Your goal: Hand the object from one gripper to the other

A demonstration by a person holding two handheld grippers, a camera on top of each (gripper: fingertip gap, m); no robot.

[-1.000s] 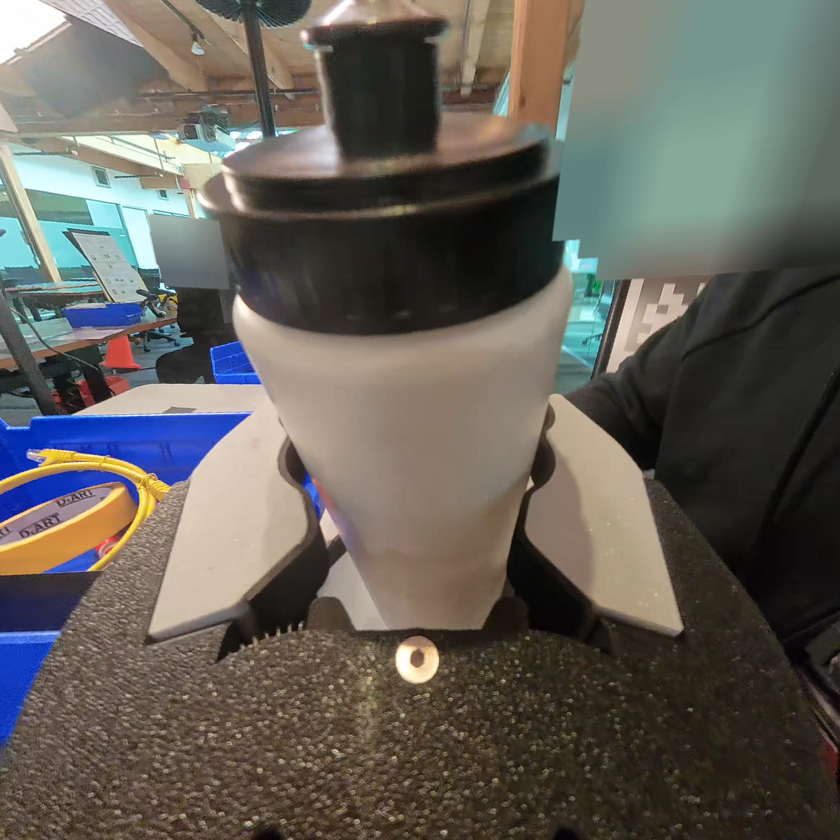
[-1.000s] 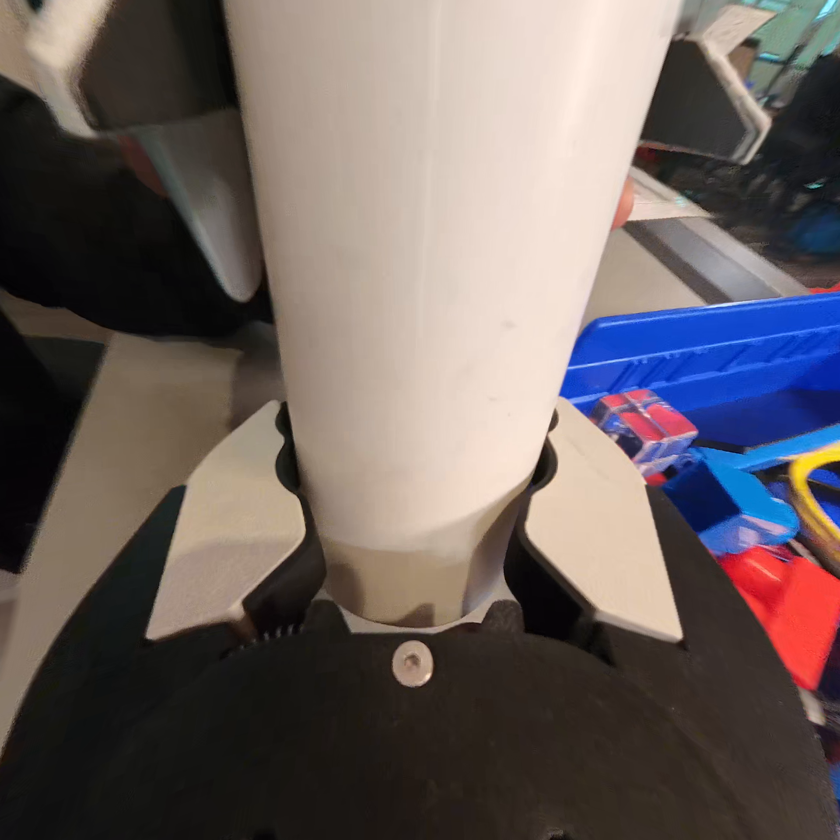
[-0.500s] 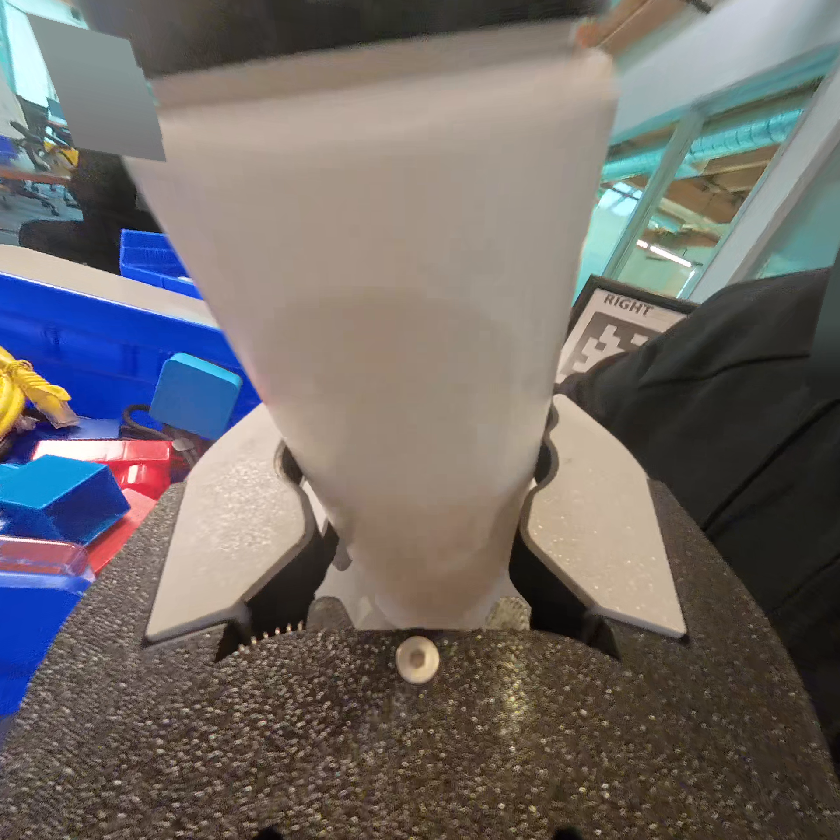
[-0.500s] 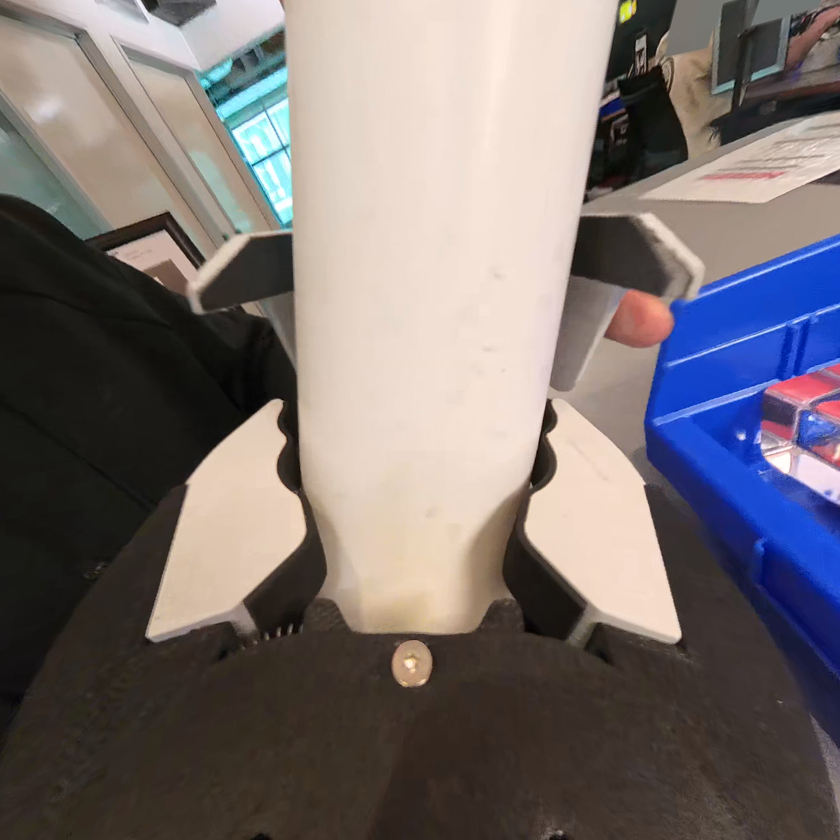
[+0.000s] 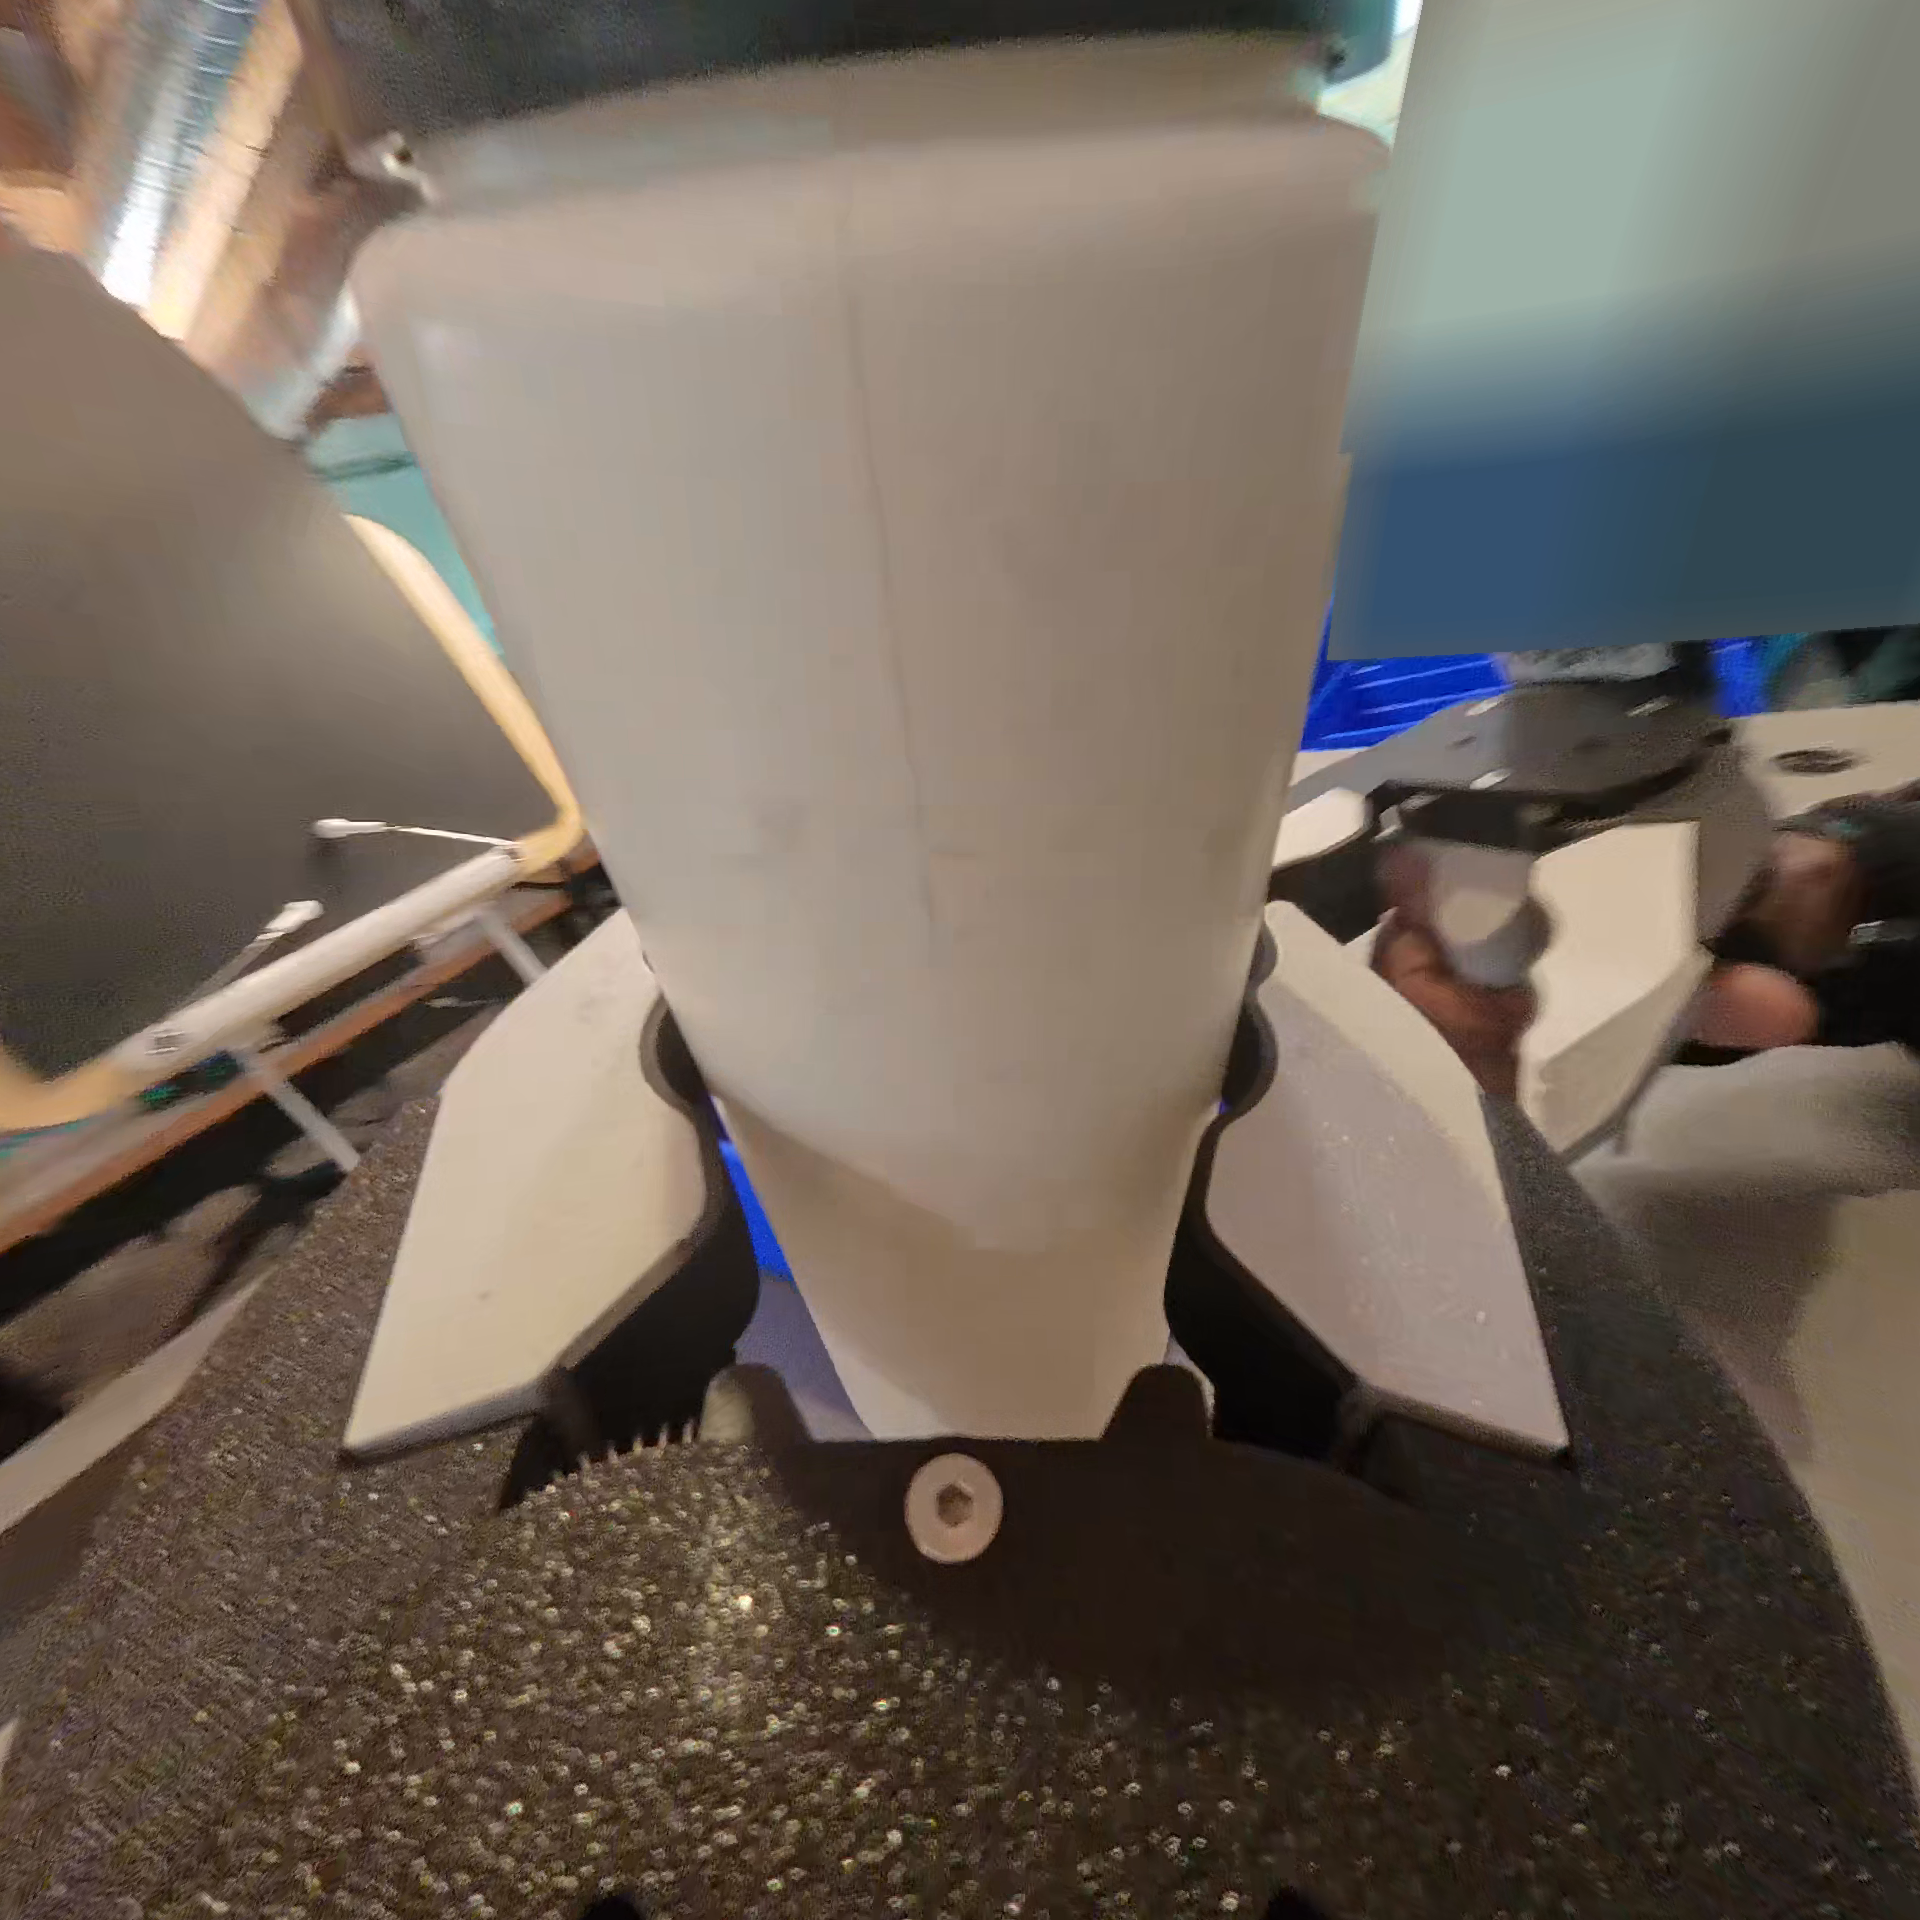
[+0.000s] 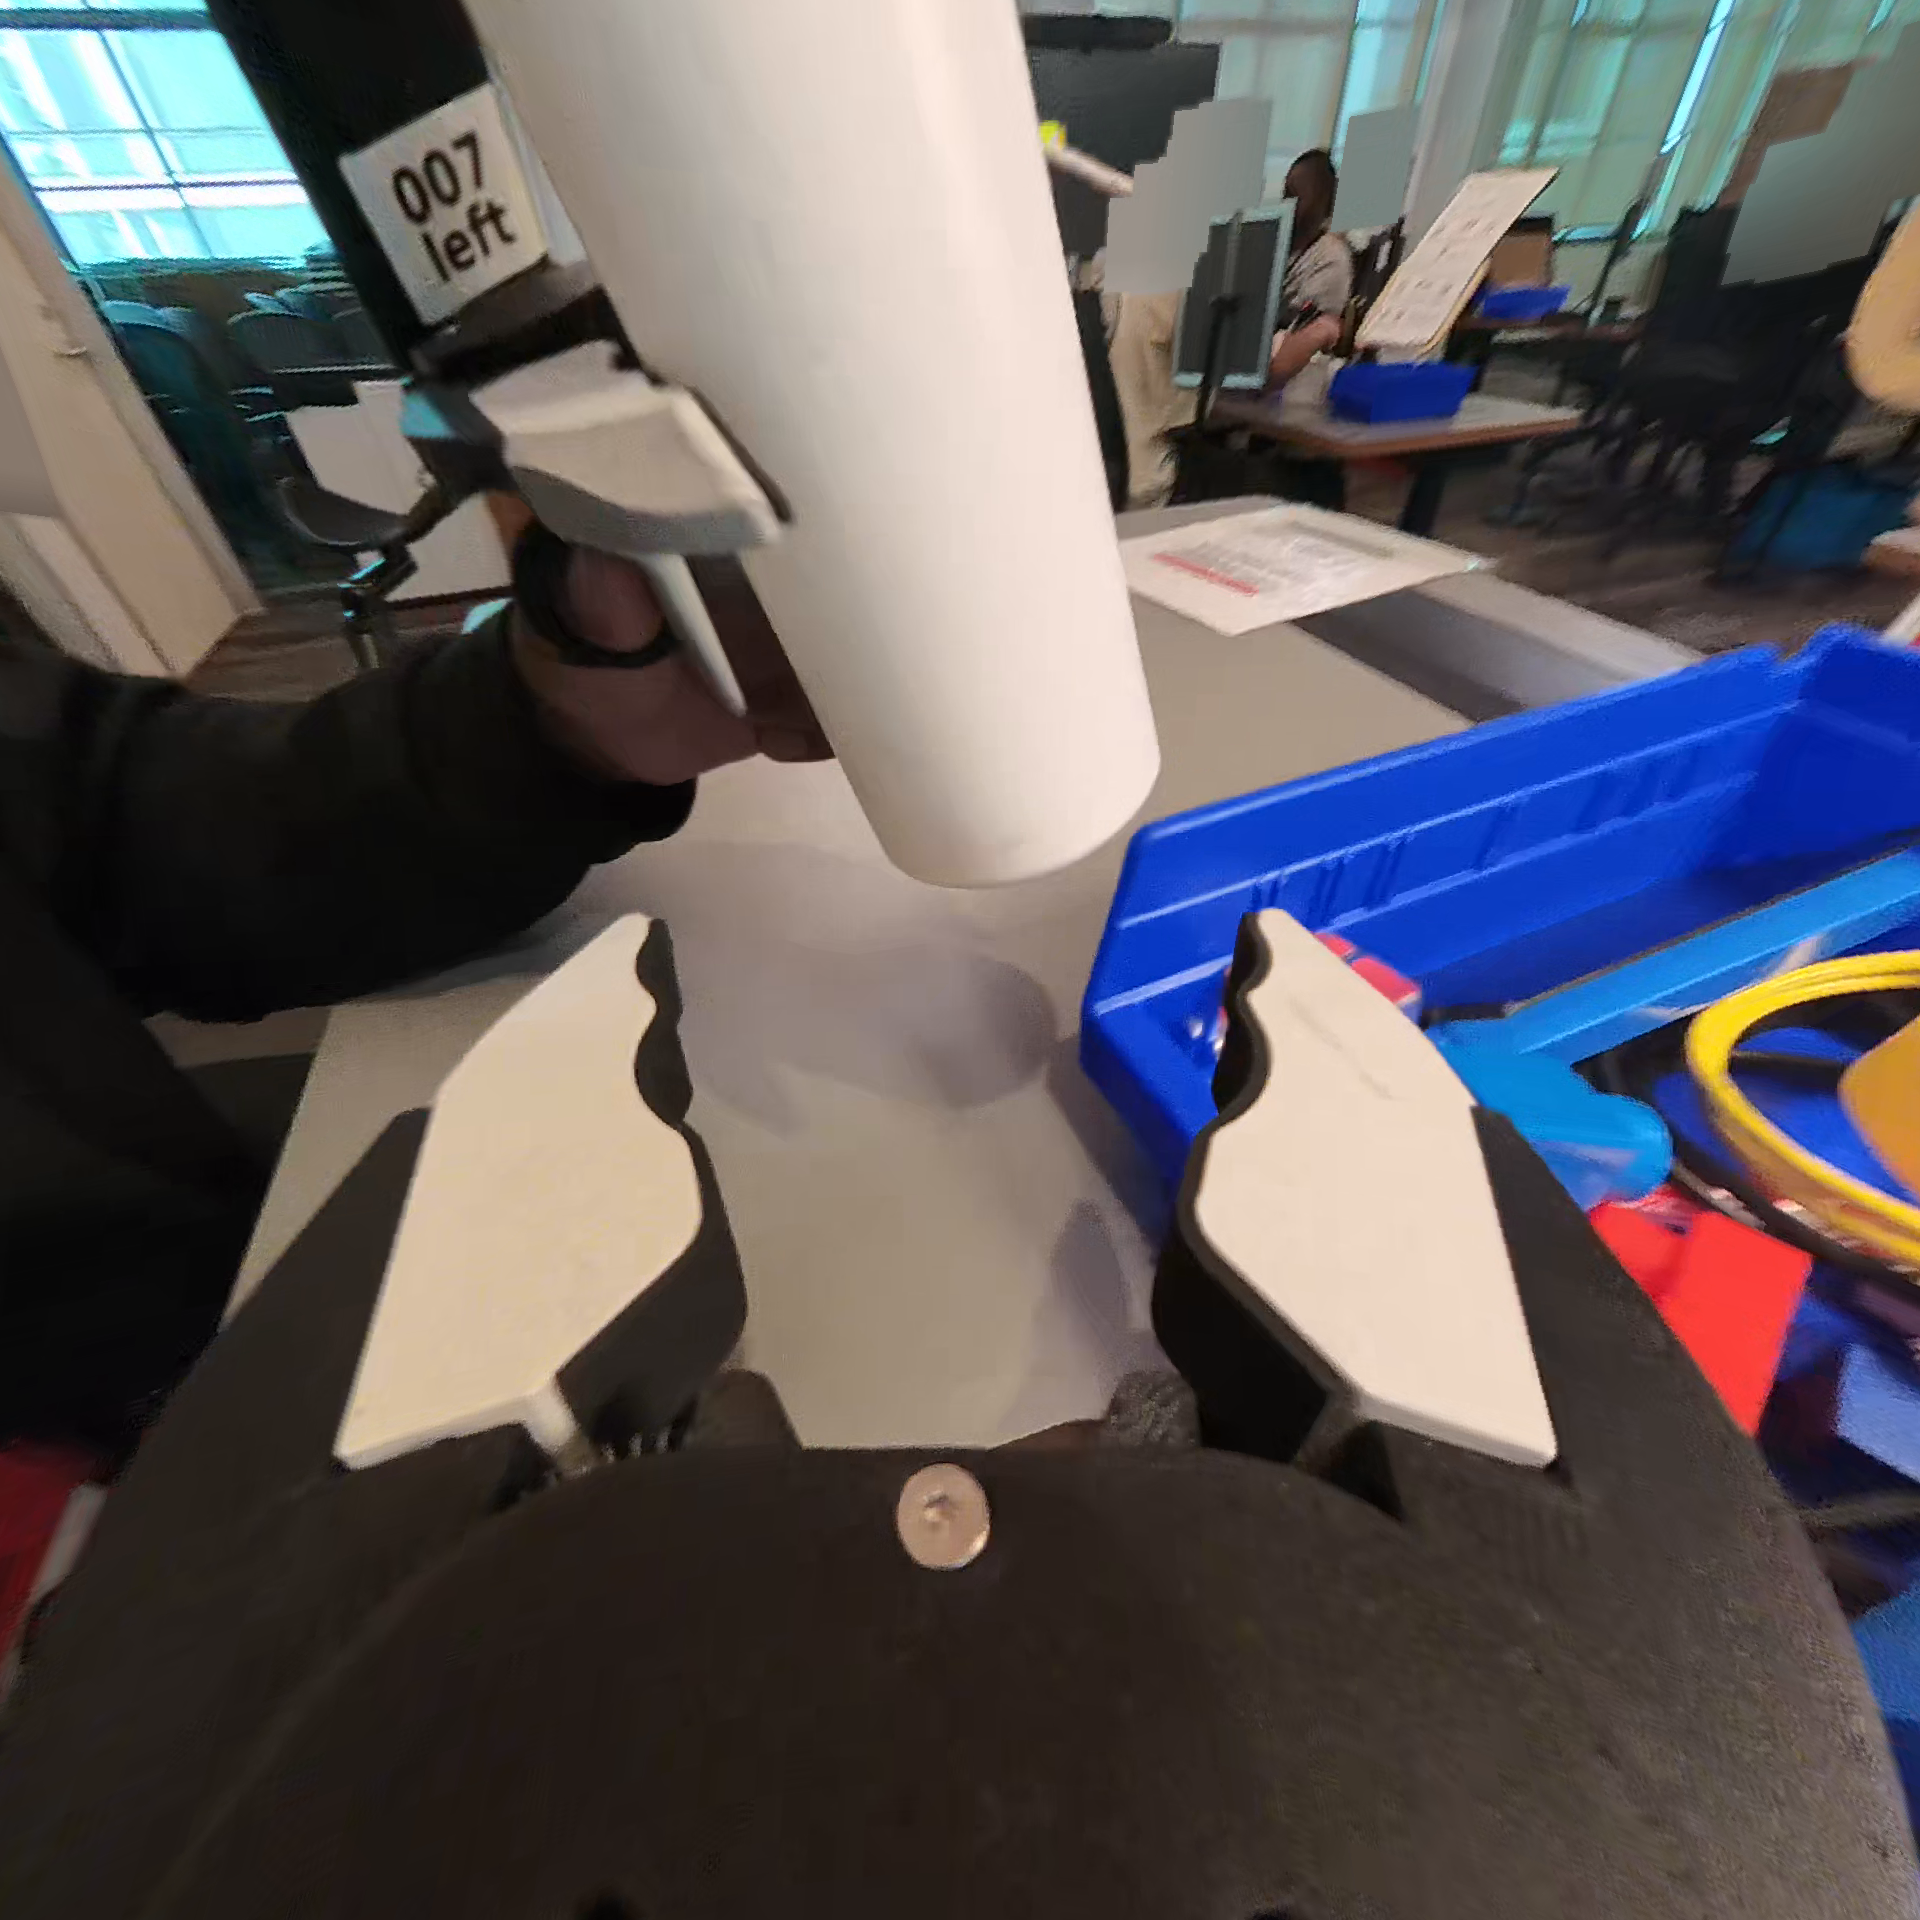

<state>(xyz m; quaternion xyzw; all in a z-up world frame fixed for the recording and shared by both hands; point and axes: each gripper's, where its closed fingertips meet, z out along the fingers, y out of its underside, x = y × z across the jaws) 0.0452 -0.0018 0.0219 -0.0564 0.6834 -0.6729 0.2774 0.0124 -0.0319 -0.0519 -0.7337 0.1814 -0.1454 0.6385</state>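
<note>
Letting go is the big change here: half a second ago the right gripper [image 6: 951,1039] was squeezed around the bottom of the white bottle [image 6: 831,416], and now its two fingers stand wide apart with nothing between them. The left gripper [image 5: 956,1049] has stayed shut on the bottle the whole time, with a finger pressed against each side of it. That likely means the hand-over is done, or almost done. The bottle now hangs from the left gripper alone.

Nearest in the right wrist view are the right gripper's open fingers [image 6: 540,1195], over the bare grey table [image 6: 894,1195]. Just past their tips, and a little higher, is the round bottom end of the bottle. It is tilted and in the air, not touching the fingers or the table. It looks like the right gripper has backed away. Farther up, the left gripper holds the bottle around its body, with a person's hand [image 6: 644,675] on the handle.

To the right sits a blue bin [image 6: 1507,831] with a yellow cable [image 6: 1766,1091] inside. The bottle's end hangs near the bin's edge but not in it.

In the left wrist view the bottle fills the middle, and its dark cap is cut off at the top edge. The right gripper shows blurry far off to the side, well apart from the bottle.
</note>
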